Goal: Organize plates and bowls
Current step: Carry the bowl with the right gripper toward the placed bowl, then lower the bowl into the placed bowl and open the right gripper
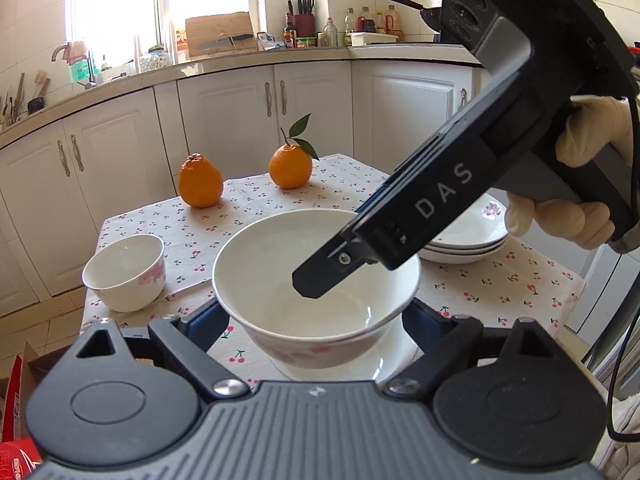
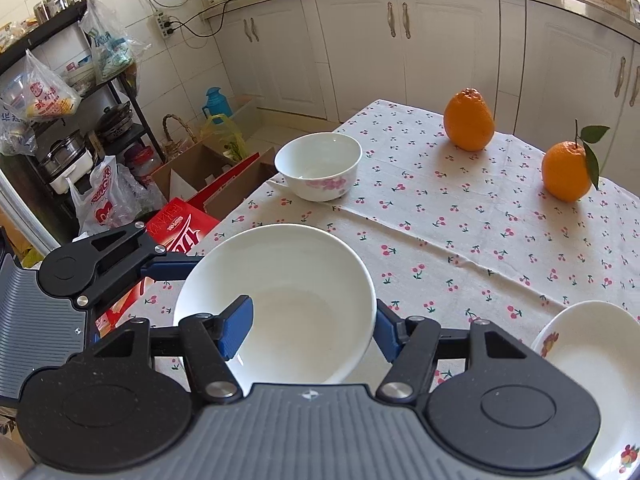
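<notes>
**A:** Grippers status?

**B:** Left gripper (image 1: 316, 320) is about half open, clamped on the outside of the big bowl (image 1: 316, 280), one finger on each flank. Right gripper (image 2: 314, 330) is narrower and pinches the same bowl's rim: one blue pad (image 2: 236, 330) inside the wall, the other outside. So both of mine hold one bowl.

**A:** Where is it?

**B:** Above the tabletop (image 2: 460, 240), at the near edge, upright, empty. In the left wrist view it sits dead centre.

**A:** Other dishes?

**B:** Small bowl (image 1: 124, 272) at 9 o'clock from the big one, standing on the cherry-print cloth, well apart. Stack of plates (image 1: 468, 240) at 2 o'clock, partly hidden behind my right gripper's body. My gloved hand (image 1: 580, 184) wraps that handle.

**A:** Anything else on the cloth?

**B:** Two oranges: plain orange (image 1: 200, 182) at 11 o'clock, leafy orange (image 1: 291, 166) at 12 o'clock, far side.
</notes>
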A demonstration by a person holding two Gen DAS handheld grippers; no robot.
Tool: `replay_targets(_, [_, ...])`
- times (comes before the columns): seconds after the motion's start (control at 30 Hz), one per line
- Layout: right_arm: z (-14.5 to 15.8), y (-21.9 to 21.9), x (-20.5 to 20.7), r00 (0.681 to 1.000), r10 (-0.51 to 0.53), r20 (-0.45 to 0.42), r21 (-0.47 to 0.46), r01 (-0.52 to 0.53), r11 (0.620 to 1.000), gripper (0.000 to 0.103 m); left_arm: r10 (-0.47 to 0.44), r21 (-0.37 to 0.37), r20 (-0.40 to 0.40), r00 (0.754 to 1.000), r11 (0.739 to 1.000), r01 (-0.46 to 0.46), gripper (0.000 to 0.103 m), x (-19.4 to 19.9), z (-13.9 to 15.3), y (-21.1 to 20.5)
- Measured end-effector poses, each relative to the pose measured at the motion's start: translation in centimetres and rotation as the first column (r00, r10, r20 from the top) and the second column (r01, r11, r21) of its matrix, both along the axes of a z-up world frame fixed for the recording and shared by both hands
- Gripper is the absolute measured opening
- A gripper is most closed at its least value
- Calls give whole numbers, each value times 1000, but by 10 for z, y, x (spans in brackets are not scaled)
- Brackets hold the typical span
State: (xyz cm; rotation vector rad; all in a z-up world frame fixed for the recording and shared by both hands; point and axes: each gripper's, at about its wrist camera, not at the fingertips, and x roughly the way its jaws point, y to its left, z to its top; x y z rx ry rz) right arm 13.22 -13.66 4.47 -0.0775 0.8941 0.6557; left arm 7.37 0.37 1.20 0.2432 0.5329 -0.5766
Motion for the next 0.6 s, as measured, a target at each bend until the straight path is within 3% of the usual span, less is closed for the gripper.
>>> replay_targets(0.6, [-24,-9,6,998,-25,-54,-16,24,1000,69,-22,15,-83,996,1000,23,93,11,-20,-11])
